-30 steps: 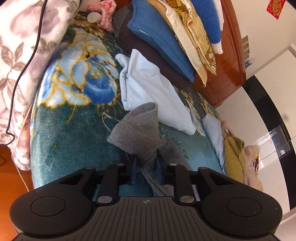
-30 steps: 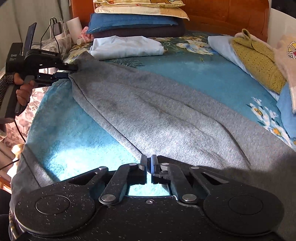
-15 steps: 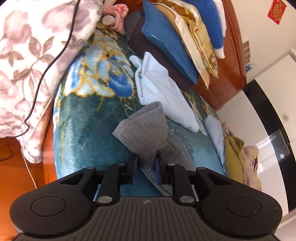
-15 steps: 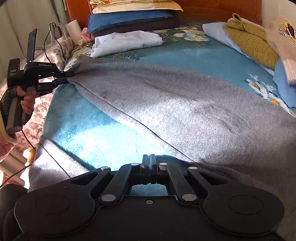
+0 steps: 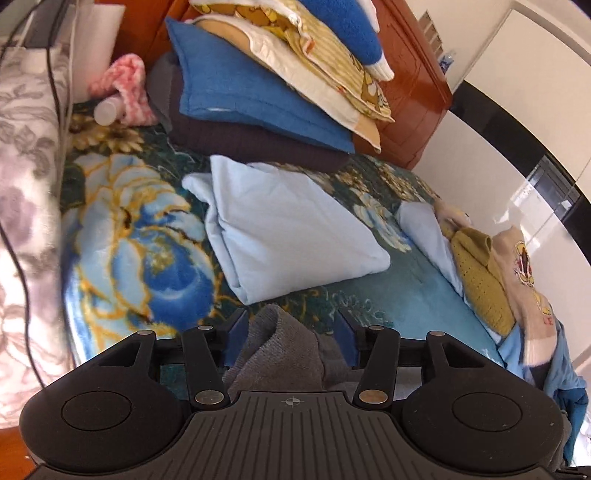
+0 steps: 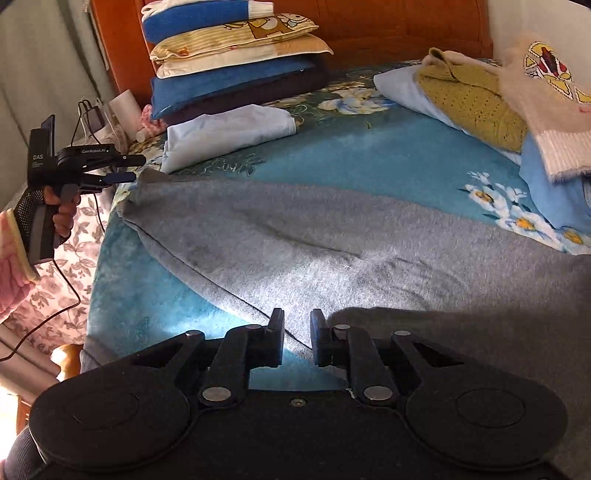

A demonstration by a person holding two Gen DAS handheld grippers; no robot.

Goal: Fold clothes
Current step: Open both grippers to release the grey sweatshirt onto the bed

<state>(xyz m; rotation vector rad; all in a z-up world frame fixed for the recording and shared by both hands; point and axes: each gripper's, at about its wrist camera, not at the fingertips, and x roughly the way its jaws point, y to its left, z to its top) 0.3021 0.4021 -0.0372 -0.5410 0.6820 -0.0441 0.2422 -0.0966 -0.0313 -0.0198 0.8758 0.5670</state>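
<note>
A grey garment (image 6: 332, 243) lies spread across the teal flowered bed blanket (image 6: 388, 158). Its ribbed end (image 5: 284, 347) lies loose between the fingers of my left gripper (image 5: 291, 325), which is open. In the right wrist view the left gripper (image 6: 129, 168) sits at the garment's far left corner with its jaws apart. My right gripper (image 6: 297, 325) is open, its fingers straddling the garment's near edge just above the cloth.
A folded light-blue garment (image 5: 288, 225) lies beyond the grey one. Stacked pillows (image 5: 266, 85) stand against the wooden headboard (image 6: 388, 26). A pile of clothes, yellow knit (image 6: 469, 96) and cream sweater (image 6: 546, 99), lies at right. A floral quilt (image 5: 26, 221) and cable hang at left.
Both grippers have opened and let go of the grey garment, which now lies flat on the bed. The left gripper swung toward the pillows.
</note>
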